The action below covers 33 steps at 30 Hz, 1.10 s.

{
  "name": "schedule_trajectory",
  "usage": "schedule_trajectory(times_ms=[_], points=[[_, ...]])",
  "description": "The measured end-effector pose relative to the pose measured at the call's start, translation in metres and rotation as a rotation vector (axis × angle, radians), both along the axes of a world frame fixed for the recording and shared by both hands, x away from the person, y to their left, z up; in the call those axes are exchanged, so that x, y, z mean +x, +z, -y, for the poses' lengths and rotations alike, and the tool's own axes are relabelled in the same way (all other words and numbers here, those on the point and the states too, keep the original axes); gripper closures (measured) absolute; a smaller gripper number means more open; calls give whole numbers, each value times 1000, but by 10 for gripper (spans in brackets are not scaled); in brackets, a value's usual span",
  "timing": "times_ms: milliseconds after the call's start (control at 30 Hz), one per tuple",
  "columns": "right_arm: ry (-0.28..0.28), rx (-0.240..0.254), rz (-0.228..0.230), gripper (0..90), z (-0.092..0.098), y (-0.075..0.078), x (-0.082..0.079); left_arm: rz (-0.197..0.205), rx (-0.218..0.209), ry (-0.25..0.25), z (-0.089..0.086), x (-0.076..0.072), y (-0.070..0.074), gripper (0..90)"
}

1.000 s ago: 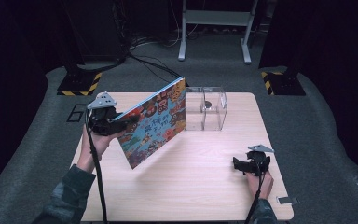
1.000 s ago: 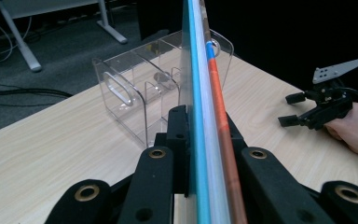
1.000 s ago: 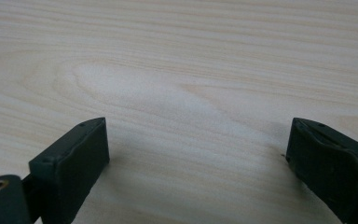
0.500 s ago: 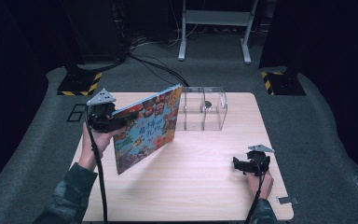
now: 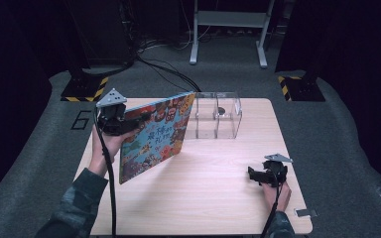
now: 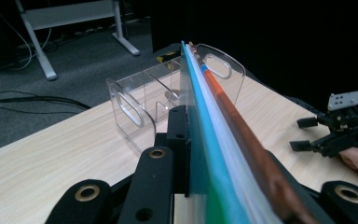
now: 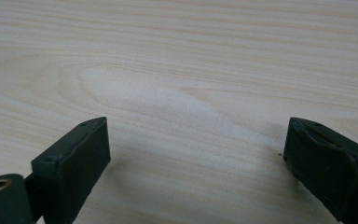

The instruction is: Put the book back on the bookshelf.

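Observation:
A colourful picture book [image 5: 154, 136] is held up on edge over the left half of the wooden table [image 5: 203, 198], tilted, with its cover facing the person. My left gripper [image 5: 135, 120] is shut on the book's upper left edge. In the left gripper view the book's pages [image 6: 214, 140] run edge-on between the jaws of my left gripper [image 6: 200, 116]. The book's far corner reaches a clear plastic divided box [image 5: 218, 116]. My right gripper [image 5: 254, 173] rests open near the table's right front, nothing between its jaws [image 7: 196, 154].
The clear box [image 6: 135, 102] has handle cut-outs and a small dark object inside. My right gripper [image 6: 307, 135] is also seen beyond the book. Cables and a metal stand [image 5: 228, 29] are on the floor behind the table.
The book has swung in my left gripper: its lower corner moved left and toward the person, and the cover now stands steeper. The right gripper has stayed put.

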State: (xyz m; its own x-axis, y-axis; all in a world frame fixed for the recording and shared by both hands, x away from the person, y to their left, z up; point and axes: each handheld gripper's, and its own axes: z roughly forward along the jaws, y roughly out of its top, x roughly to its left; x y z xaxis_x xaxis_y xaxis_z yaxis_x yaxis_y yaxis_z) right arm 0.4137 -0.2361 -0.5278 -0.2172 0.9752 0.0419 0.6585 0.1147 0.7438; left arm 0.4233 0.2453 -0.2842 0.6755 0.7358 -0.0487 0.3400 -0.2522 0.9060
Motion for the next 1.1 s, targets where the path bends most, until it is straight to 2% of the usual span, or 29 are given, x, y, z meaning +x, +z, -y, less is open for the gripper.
schedule_trajectory(times_ms=[167, 467, 700, 800, 933, 1100], points=[[1, 4, 3, 65, 0, 0, 0, 14, -21, 3, 3, 5, 7, 810], [9, 5, 7, 65, 1, 0, 0, 26, -22, 16, 10, 11, 15, 810], [2, 19, 9, 65, 1, 1, -1, 31, -27, 42, 15, 19, 15, 809], [3, 14, 6, 66, 1, 0, -1, 30, -50, 66, 18, 22, 14, 809], [-4, 36, 10, 67, 2, 1, -1, 50, -60, 85, 22, 27, 12, 809], [3, 28, 16, 67, 3, 1, -1, 58, -71, 110, 26, 31, 9, 809]])
